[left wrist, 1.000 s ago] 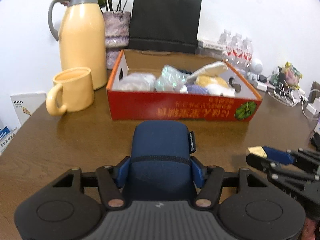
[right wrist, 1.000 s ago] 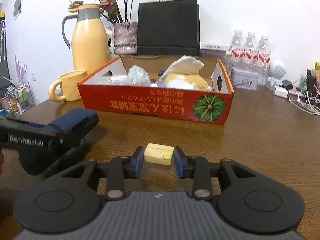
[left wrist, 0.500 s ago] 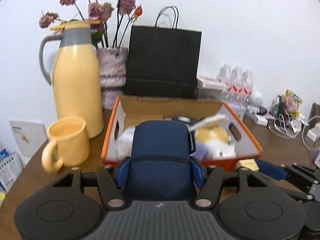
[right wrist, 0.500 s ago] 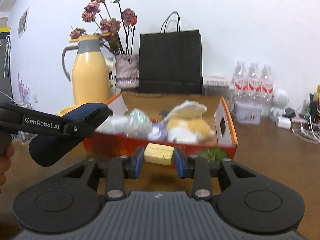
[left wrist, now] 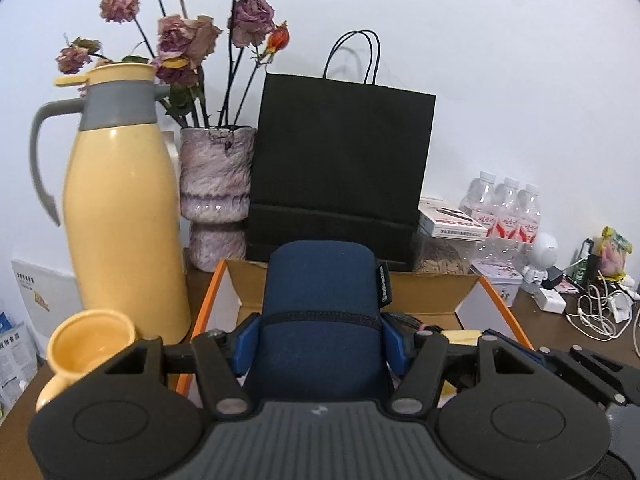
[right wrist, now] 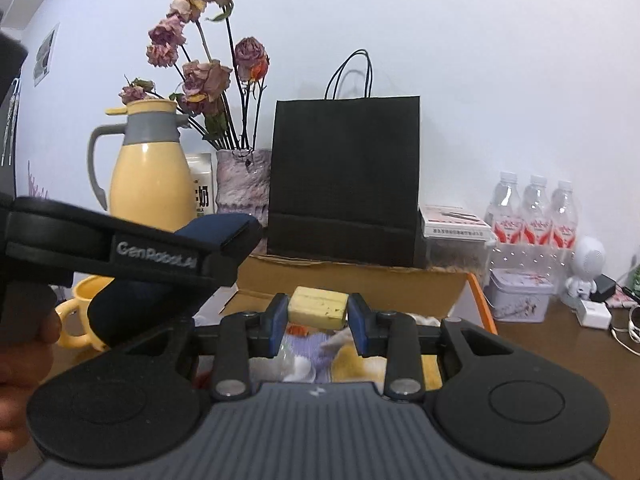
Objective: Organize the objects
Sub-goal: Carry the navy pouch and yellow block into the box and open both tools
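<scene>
My left gripper (left wrist: 320,336) is shut on a dark blue pouch (left wrist: 320,300) and holds it above the near left part of the orange cardboard box (left wrist: 208,308). The pouch also shows in the right wrist view (right wrist: 216,232). My right gripper (right wrist: 318,320) is shut on a small yellow block (right wrist: 318,308) and holds it over the box (right wrist: 478,300), above soft items (right wrist: 320,356) lying in it. The right gripper's tip with the block shows in the left wrist view (left wrist: 464,334).
A yellow thermos (left wrist: 120,208), a yellow mug (left wrist: 88,348), a vase of dried roses (left wrist: 216,196) and a black paper bag (left wrist: 340,160) stand around the box's left and back. Water bottles (right wrist: 532,216), a tin (right wrist: 520,296) and cables (left wrist: 600,312) are to the right.
Both grippers have risen from the table and moved forward, from in front of the box to over it, each still holding its object.
</scene>
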A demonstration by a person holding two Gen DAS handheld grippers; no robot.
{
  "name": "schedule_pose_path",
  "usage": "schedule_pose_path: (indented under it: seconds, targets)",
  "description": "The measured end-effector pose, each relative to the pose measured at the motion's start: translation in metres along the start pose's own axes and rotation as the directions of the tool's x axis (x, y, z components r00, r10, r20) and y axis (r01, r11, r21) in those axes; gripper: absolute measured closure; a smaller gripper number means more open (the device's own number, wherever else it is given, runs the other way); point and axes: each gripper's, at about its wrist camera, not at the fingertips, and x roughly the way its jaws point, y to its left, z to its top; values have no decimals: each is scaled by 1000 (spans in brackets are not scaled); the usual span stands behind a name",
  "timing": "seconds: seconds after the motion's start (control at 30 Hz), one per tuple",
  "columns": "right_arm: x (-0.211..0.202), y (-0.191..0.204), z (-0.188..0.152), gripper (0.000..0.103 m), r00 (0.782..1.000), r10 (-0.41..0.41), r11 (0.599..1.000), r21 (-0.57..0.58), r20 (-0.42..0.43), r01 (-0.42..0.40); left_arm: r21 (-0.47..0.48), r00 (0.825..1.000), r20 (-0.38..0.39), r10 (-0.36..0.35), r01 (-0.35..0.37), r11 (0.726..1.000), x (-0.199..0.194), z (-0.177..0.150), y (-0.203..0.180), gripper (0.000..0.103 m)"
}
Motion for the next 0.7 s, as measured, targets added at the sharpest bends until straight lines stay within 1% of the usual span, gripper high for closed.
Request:
schedule_pose_path:
  seconds: [0.27, 0.5, 0.57, 0.6, 0.63, 0.67, 0.7]
  targets:
    - [48, -4, 5, 70, 999, -29, 999, -42, -25, 27, 45, 1000, -1, 19, -19, 999, 39, 9, -1, 42]
    - [71, -14, 4, 70, 996, -39, 998, -43, -75, 35, 68, 999, -21, 34, -33, 997, 59, 9, -2, 42]
    - [74, -16, 3, 69, 995, -34, 999, -42, -97, 30, 70, 999, -32, 37, -35, 997, 63, 9, -2, 39]
    - [75, -16, 2, 67, 994, -32, 999, -43, -104, 28, 68, 998, -38, 41, -38, 997, 64, 8, -1, 38]
    - [75, -16, 1, 57, 993, -36, 998, -45, -110, 31, 67, 998, -35, 48, -45, 997, 65, 7, 0, 37]
    - [75, -17, 2, 50, 993, -43, 998, -47, -113, 38, 70, 998, -22, 55, -53, 996, 64, 7, 0, 28]
    - [75, -18, 2, 37, 992, -49, 998, -49, -113, 44, 77, 998, -12, 61, -60, 995, 62, 7, -1, 20]
